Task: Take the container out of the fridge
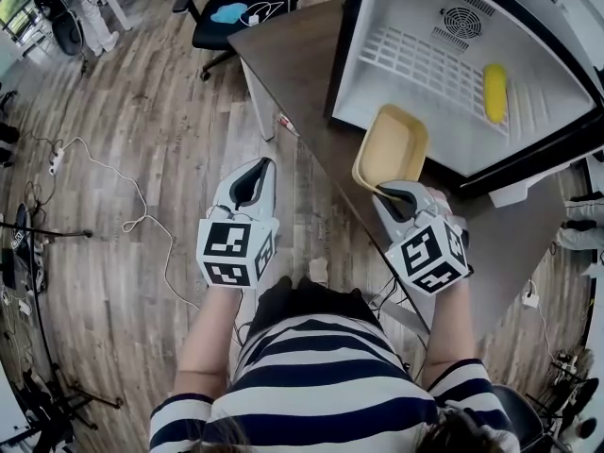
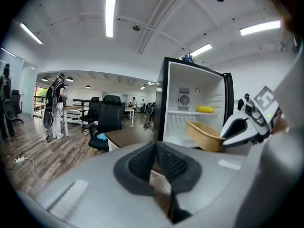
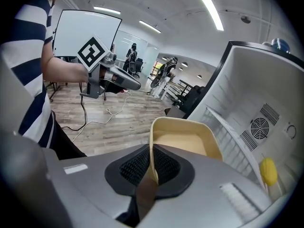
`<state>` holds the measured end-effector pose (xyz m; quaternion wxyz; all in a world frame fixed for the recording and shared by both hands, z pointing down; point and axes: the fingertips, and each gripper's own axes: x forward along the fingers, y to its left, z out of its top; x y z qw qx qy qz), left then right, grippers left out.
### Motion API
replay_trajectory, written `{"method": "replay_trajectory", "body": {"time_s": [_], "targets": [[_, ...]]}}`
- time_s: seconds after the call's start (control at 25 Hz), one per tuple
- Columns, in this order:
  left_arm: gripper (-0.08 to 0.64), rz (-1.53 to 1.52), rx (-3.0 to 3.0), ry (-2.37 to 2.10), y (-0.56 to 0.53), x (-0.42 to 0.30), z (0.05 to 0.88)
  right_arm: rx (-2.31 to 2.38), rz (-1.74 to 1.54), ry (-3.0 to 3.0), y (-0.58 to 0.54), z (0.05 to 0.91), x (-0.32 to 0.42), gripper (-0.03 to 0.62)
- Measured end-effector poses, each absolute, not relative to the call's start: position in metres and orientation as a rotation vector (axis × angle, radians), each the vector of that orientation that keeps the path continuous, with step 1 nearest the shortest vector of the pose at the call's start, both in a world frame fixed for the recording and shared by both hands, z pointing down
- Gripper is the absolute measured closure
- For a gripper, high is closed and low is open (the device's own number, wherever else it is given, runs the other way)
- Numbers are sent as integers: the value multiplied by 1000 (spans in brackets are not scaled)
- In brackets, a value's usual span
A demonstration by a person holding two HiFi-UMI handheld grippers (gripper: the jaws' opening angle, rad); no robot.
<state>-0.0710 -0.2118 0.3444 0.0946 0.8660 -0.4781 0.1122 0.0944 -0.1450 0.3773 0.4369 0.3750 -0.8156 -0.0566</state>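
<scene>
A beige, empty container (image 1: 391,145) hangs tilted just in front of the open fridge (image 1: 415,92). My right gripper (image 1: 385,192) is shut on its near rim. In the right gripper view the rim (image 3: 153,151) is pinched between the dark pads (image 3: 135,167), and the container (image 3: 183,139) stretches away toward the fridge shelf. My left gripper (image 1: 260,170) floats over the floor to the left, shut, with nothing in it. The left gripper view shows its pads (image 2: 172,164) closed together, and the container (image 2: 204,135) beside the right gripper (image 2: 227,136).
The fridge stands on a brown table (image 1: 302,55), white inside, with a wire shelf (image 1: 425,69) and a yellow thing (image 1: 494,92) on it. A black office chair (image 1: 241,8) stands past the table. Cables (image 1: 113,187) lie on the wooden floor at left.
</scene>
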Motion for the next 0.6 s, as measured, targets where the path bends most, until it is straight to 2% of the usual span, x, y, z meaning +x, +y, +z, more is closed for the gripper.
{"method": "replay_trajectory", "body": {"time_s": [0.6], "targets": [[560, 350, 2579, -1412, -204, -71, 343, 916, -144, -2043, -138, 376, 87, 572]]}}
